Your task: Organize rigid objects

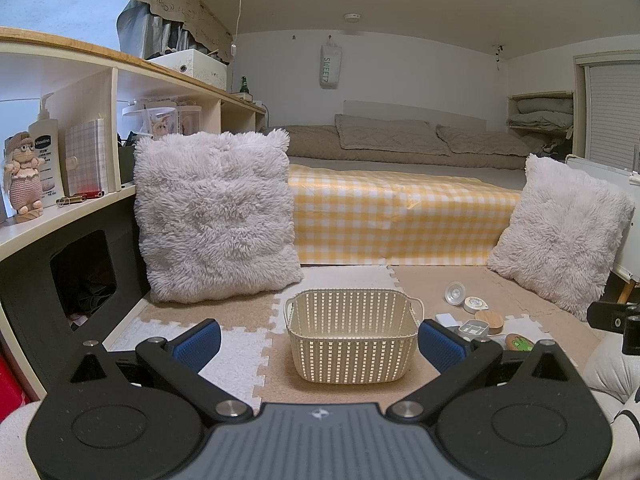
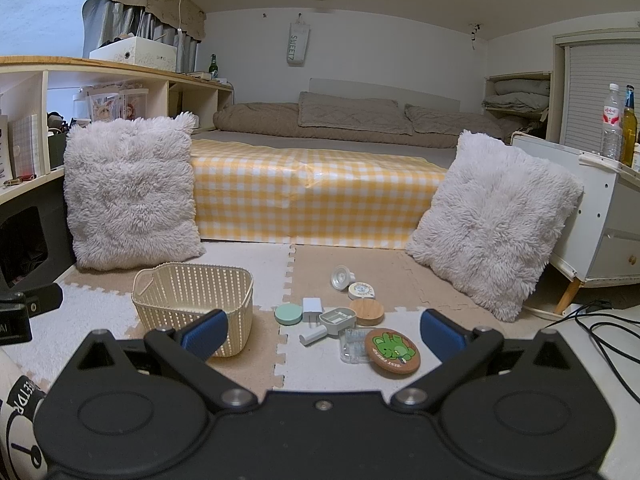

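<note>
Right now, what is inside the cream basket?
The basket looks empty: its far inner walls and part of the floor are bare. The near wall hides the front floor. The small items lie outside, on the mat.

A cream woven basket (image 2: pixel 195 307) is sitting upright and empty on the foam mat in front of me. To its right, small pieces are lying clustered: a mint round lid (image 2: pixel 289 314), a white charger (image 2: pixel 311 309), a wooden lid (image 2: pixel 366 311), a frog coaster (image 2: pixel 393 353), a clear case (image 2: pixel 353 346).

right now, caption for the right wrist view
Open right claw facing small items scattered on foam mat beside empty basket.
</note>
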The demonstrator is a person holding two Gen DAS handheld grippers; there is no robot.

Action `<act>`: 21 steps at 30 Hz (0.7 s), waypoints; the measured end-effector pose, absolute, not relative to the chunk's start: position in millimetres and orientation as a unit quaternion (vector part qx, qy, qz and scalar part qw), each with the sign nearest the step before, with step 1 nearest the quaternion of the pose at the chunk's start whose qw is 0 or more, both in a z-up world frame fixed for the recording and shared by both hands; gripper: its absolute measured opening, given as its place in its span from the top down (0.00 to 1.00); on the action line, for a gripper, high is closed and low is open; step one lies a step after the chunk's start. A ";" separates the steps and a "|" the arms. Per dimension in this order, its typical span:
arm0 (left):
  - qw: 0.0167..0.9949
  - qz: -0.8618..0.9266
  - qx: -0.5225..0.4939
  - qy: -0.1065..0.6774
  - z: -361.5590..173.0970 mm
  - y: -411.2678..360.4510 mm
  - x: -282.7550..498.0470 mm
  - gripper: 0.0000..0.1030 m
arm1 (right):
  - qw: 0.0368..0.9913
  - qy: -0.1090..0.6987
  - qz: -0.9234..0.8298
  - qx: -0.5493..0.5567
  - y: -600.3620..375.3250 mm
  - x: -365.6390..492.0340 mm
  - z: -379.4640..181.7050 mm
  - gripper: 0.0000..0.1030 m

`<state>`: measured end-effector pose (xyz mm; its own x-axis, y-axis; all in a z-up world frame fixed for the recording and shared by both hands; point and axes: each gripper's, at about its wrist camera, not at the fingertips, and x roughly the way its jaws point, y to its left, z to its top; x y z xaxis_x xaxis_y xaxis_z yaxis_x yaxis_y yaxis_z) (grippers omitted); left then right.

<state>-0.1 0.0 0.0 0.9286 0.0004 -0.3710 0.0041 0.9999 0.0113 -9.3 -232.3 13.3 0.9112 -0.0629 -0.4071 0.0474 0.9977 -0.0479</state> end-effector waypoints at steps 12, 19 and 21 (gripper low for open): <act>0.982 -0.001 0.006 0.189 0.0 0.0 -0.1 0.00 | 0.977 0.209 -0.028 -0.019 -233.1 -9.5 13.6 0.00; 0.983 0.002 0.010 0.184 2.2 -1.7 -4.4 0.00 | 0.978 0.205 -0.029 -0.013 -235.7 -12.9 14.9 0.00; 0.983 0.000 0.008 0.182 4.9 -1.7 -2.2 0.00 | 0.979 0.204 -0.028 -0.009 -235.1 -12.0 16.4 0.00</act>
